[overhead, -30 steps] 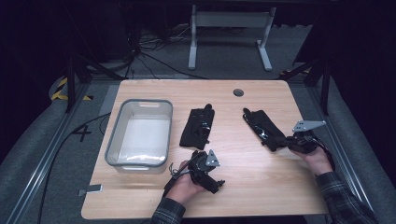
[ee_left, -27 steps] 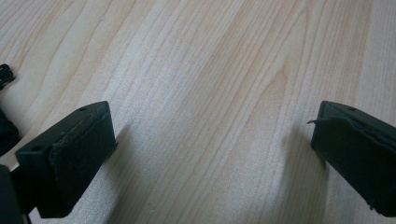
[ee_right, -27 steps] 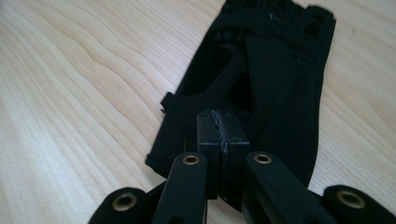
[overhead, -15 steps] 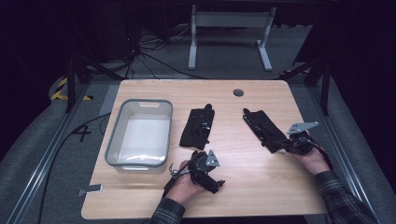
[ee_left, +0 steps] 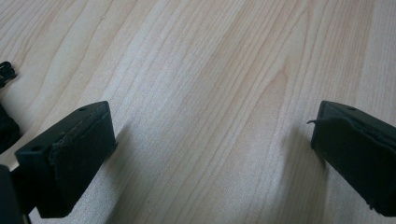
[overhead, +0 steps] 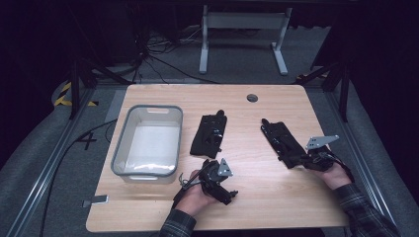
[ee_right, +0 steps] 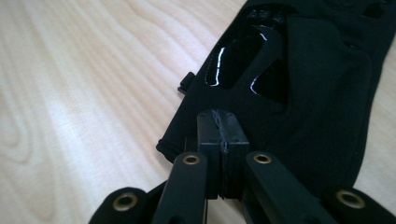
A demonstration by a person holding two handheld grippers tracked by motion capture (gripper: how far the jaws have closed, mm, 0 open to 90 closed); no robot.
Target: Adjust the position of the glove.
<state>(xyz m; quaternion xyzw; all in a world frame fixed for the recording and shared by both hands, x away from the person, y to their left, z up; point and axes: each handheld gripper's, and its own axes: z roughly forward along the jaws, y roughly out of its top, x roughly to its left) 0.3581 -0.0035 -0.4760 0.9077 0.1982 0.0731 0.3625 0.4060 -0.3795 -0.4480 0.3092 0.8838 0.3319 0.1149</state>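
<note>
Two black gloves lie on the wooden table [overhead: 276, 202]: one [overhead: 210, 136] at the middle, one [overhead: 280, 140] farther right. My right gripper [overhead: 297, 160] is at the near, cuff end of the right glove. In the right gripper view its jaws [ee_right: 219, 126] are pressed together over the cuff of that glove [ee_right: 308, 93], and I see no fabric between the pads. My left gripper [overhead: 228, 193] lies low on the table near the front, below the middle glove. Its jaws [ee_left: 210, 154] stand wide open over bare wood.
A grey plastic bin [overhead: 153, 107] stands on the left part of the table, close beside the middle glove. A round cable hole [overhead: 252, 98] sits near the far edge. Bare wood stretches along the front between the two hands.
The right gripper has shifted slightly toward the person at the glove's cuff. The left gripper and both gloves have kept still.
</note>
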